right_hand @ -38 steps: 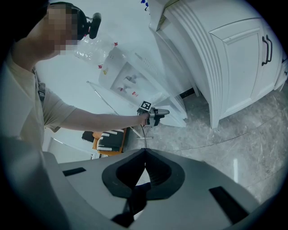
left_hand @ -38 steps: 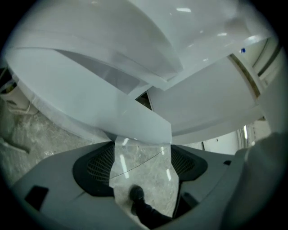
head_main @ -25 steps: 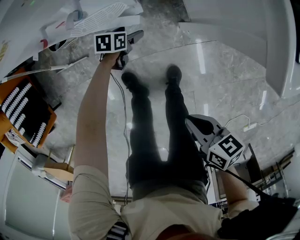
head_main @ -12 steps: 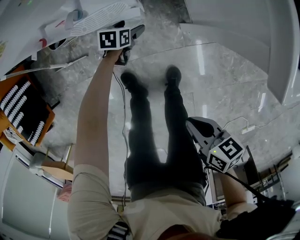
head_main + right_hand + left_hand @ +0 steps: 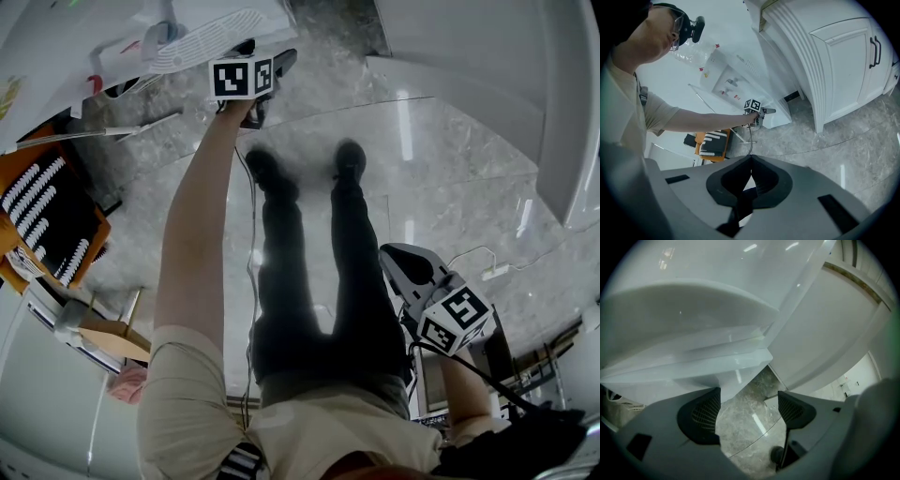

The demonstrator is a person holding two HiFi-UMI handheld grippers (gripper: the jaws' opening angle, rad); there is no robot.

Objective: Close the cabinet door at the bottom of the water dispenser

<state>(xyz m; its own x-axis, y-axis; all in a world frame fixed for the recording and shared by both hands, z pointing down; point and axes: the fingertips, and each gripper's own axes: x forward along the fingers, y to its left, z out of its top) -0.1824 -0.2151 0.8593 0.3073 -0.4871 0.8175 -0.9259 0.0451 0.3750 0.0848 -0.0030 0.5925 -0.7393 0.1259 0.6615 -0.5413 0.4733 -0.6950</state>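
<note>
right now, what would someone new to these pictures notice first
The person's left arm is stretched far out, with the left tongs open and nothing between the jaws, low against the white water dispenser. The right tongs hang by the person's right leg, jaws shut and empty, above the glossy marble floor.

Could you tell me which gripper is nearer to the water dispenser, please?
Left. The left gripper is held out at the water dispenser's lower front; the right gripper hangs back beside the person's leg, well away.
</note>
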